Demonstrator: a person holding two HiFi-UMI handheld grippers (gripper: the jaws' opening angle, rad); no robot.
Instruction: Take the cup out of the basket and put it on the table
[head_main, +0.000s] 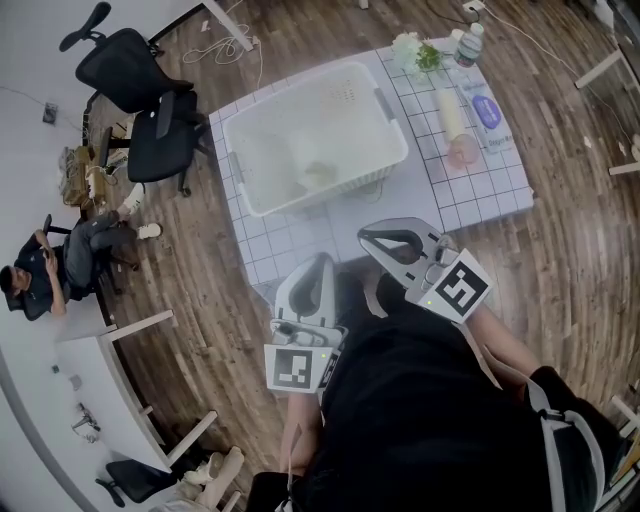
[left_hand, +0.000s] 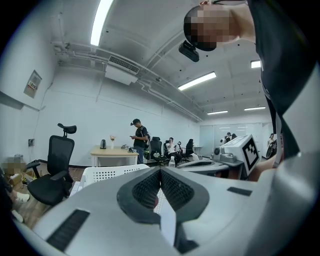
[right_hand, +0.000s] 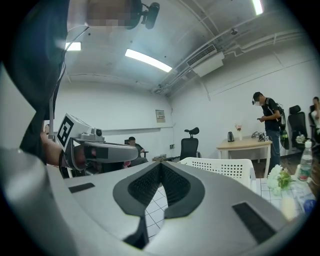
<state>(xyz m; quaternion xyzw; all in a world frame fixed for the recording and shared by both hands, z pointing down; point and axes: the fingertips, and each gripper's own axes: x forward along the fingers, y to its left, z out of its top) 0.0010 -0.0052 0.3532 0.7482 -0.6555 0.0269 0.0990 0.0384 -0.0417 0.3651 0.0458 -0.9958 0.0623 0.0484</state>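
A white plastic basket (head_main: 395, 130) stands on the white gridded table (head_main: 300, 240). Inside it, near the front wall, lies a pale shape (head_main: 319, 175) that may be the cup; its form is unclear. My left gripper (head_main: 322, 262) hovers at the table's near edge, shut with nothing between its pads. Just to its right, my right gripper (head_main: 368, 237) is also shut and empty, pointing at the basket's near side. The left gripper view shows the left gripper (left_hand: 160, 170) closed with the basket (left_hand: 107, 173) beyond it. The right gripper (right_hand: 161, 165) and the basket (right_hand: 220, 167) appear likewise in the right gripper view.
On the table's right part sit flowers (head_main: 415, 52), a water bottle (head_main: 467, 45), a pale cylinder (head_main: 449, 110) and a pink item (head_main: 462, 150). Black office chairs (head_main: 140, 110) and a seated person (head_main: 40, 265) are to the left. Another person (right_hand: 267, 125) stands by a far desk.
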